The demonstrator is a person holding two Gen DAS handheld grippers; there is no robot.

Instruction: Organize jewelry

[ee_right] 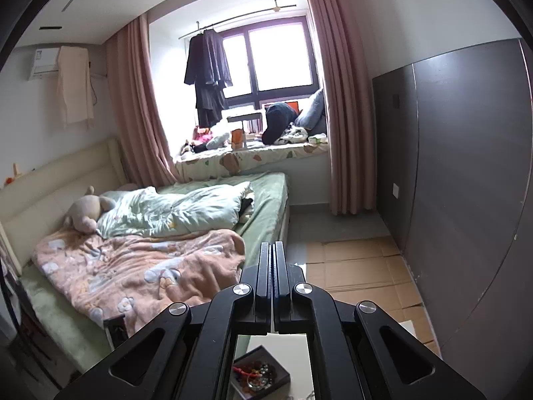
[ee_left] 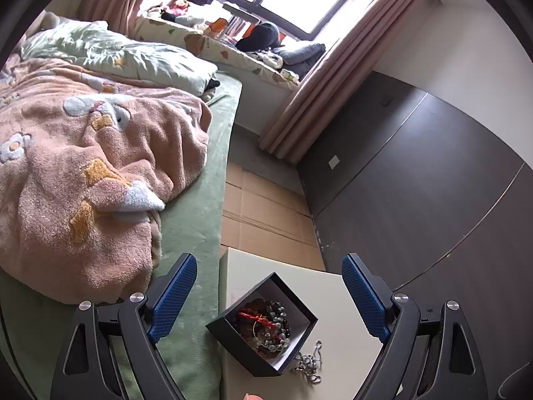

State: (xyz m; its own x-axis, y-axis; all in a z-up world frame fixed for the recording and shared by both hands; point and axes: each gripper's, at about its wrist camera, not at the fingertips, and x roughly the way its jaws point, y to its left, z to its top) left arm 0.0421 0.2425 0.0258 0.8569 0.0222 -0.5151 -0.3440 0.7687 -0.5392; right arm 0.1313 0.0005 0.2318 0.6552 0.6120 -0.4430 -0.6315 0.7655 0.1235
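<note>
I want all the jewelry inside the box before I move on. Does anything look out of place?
Yes. A silver chain lies on the white table just outside the black box, against its right corner, while the beads and red piece are heaped inside. The box also sits turned cornerwise to the table edge.

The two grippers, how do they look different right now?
The left gripper has its fingers spread wide apart above the black jewelry box; the right gripper has its fingers pressed together, holding nothing. Blue pads show on the left; the right shows only black. Both have black arms with silver bolts.
</note>
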